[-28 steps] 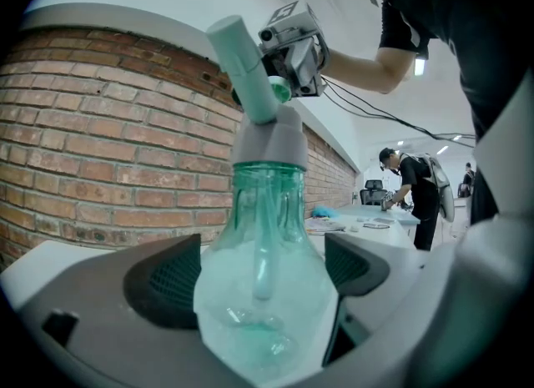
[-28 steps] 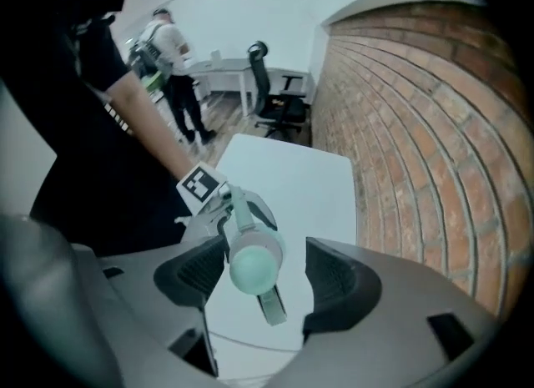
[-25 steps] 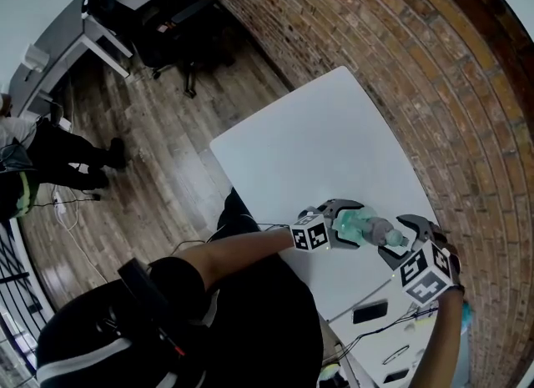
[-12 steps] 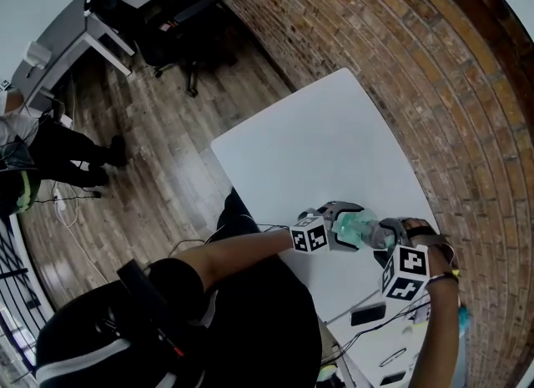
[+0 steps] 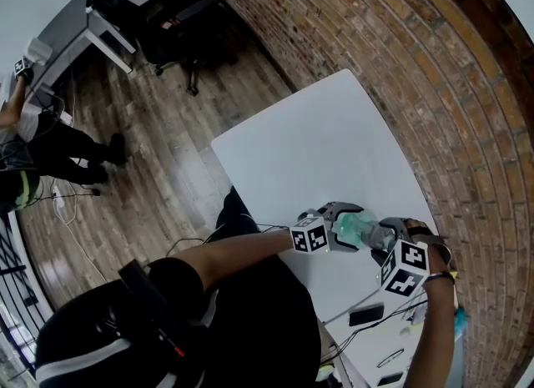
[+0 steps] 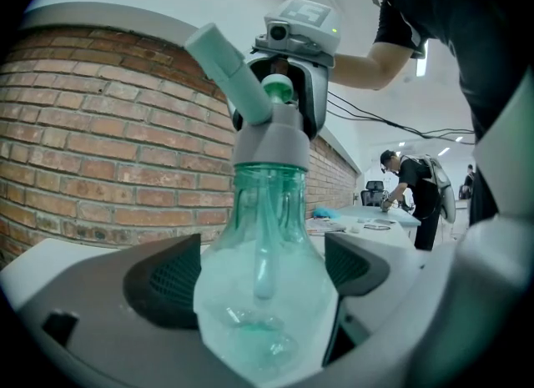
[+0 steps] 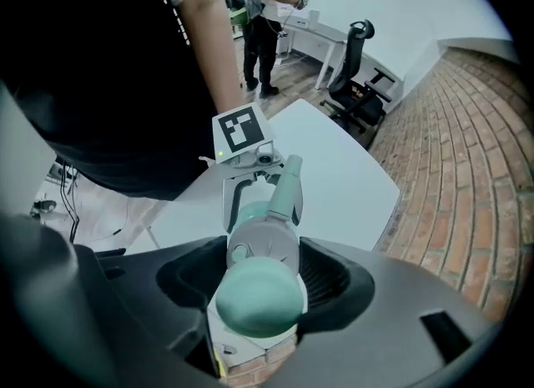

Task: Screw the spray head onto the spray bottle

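Jaws of right hand-held gripper [image 7: 255,282] have just closed onto spray head [image 7: 265,243].

Translucent teal spray bottle [image 6: 263,290], grey spray head [image 6: 267,140], red-brown brick wall [image 6: 100,161], white table [image 5: 325,153]

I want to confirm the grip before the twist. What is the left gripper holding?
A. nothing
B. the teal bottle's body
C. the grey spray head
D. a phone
B: in the left gripper view, the left gripper has its jaws pressed on both sides of the spray bottle, below the grey spray head.
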`<state>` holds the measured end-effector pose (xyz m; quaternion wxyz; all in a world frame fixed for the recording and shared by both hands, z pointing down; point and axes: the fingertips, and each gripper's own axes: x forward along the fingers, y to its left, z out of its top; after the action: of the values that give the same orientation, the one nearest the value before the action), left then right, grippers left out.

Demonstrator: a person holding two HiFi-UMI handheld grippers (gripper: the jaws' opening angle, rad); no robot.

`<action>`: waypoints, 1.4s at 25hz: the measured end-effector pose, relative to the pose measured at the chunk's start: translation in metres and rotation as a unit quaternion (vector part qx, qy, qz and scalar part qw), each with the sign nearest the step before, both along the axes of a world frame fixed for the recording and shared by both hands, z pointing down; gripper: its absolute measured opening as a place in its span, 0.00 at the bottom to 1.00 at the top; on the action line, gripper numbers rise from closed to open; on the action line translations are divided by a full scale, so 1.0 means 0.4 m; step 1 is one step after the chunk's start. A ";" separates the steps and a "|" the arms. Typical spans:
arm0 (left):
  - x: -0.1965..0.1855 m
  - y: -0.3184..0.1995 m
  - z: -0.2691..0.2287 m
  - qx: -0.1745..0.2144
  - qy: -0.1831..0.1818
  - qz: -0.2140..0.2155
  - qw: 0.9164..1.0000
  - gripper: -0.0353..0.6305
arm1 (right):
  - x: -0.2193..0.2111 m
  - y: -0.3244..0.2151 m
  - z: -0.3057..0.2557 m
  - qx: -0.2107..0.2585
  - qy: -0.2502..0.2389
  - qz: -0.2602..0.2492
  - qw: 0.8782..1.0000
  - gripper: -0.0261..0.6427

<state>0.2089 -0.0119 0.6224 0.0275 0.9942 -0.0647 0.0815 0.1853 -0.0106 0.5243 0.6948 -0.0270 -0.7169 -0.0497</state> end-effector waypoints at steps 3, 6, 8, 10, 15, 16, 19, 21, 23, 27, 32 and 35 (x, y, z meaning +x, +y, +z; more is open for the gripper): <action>0.000 -0.001 0.000 -0.001 0.000 -0.001 1.000 0.74 | -0.003 -0.005 -0.004 -0.004 -0.013 0.034 0.999 0.45; -0.001 -0.002 0.000 -0.002 0.002 -0.002 1.000 0.74 | -0.004 -0.009 -0.005 -0.004 -0.019 0.066 0.998 0.45; -0.002 -0.001 0.001 -0.004 0.001 -0.002 1.000 0.74 | -0.004 -0.011 -0.005 -0.004 -0.024 0.090 0.996 0.45; 0.000 -0.001 0.000 -0.005 0.001 -0.002 1.000 0.74 | -0.003 -0.014 -0.005 -0.005 -0.034 0.118 0.992 0.45; -0.001 -0.004 -0.003 -0.005 0.001 -0.003 1.000 0.74 | -0.004 -0.023 -0.006 -0.010 -0.062 0.184 0.981 0.45; -0.001 -0.004 -0.003 -0.005 0.001 -0.003 1.000 0.74 | -0.004 -0.025 -0.007 -0.010 -0.067 0.193 0.979 0.45; -0.001 -0.003 -0.003 -0.005 0.002 -0.001 1.000 0.74 | -0.004 -0.028 -0.007 -0.014 -0.080 0.226 0.971 0.45; -0.001 -0.001 -0.002 -0.006 0.002 -0.001 1.000 0.74 | -0.004 -0.027 -0.005 -0.018 -0.085 0.254 0.963 0.45; -0.002 -0.002 0.000 -0.006 0.002 -0.002 1.000 0.74 | -0.005 -0.027 -0.005 -0.018 -0.090 0.276 0.957 0.45; -0.001 -0.003 -0.003 -0.006 0.003 -0.002 1.000 0.74 | 0.002 -0.035 -0.007 -0.010 -0.099 0.301 0.948 0.45; -0.001 -0.002 -0.001 -0.007 0.003 -0.001 1.000 0.74 | 0.008 -0.042 -0.003 -0.011 -0.117 0.359 0.926 0.45; 0.000 -0.002 -0.001 -0.007 0.003 -0.001 1.000 0.74 | 0.013 -0.045 0.000 -0.023 -0.129 0.399 0.907 0.46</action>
<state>0.2089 -0.0127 0.6222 0.0343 0.9942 -0.0647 0.0789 0.1907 -0.0284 0.5243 0.5573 0.2522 -0.7521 0.2453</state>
